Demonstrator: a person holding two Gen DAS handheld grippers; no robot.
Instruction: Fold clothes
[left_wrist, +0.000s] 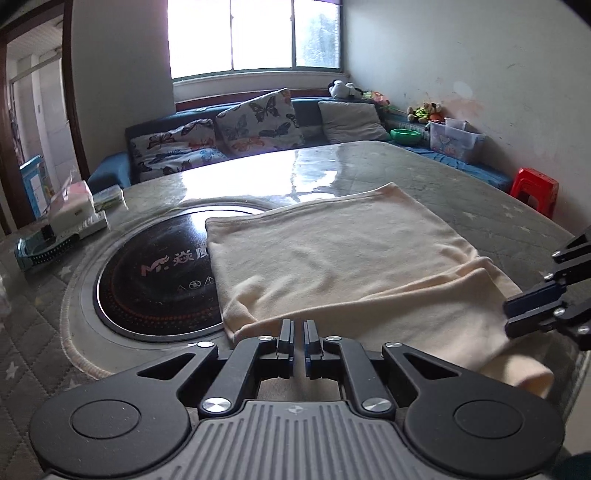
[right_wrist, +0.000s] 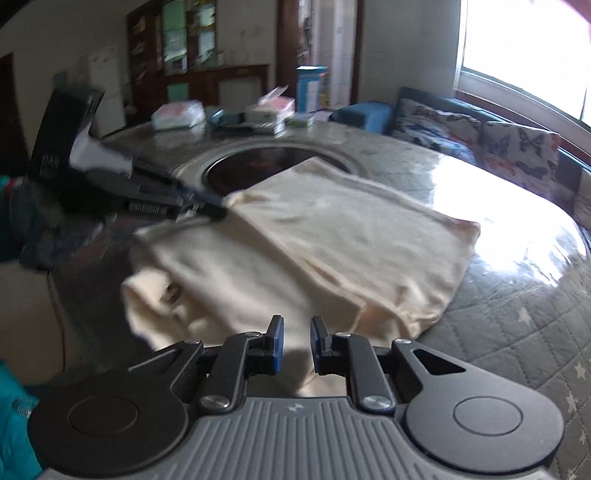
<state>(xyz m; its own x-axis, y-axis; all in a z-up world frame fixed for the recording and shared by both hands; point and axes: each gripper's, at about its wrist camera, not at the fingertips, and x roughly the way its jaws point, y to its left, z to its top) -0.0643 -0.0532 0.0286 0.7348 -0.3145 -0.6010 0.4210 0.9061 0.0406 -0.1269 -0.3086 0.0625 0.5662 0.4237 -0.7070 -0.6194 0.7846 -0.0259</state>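
**Fold laid over, both grippers let go at the near edge**

Your cream garment (left_wrist: 332, 258) lies folded on the quilted table (left_wrist: 480, 192), its far-left corner over the induction hob (left_wrist: 155, 273). Your left gripper (left_wrist: 298, 328) is clenched with nothing in it; your right gripper (right_wrist: 297, 332) stands slightly parted, also empty. Before the next fold, grasp the loose near-left sleeve end (right_wrist: 147, 295) squarely and keep the edges aligned.

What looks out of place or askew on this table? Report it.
The folded cream fabric garment lies partly over the round black glass cooktop set into the table, covering its right side. One loose cream end hangs off the table's near edge, unfolded. Nothing looks spilled or damaged.
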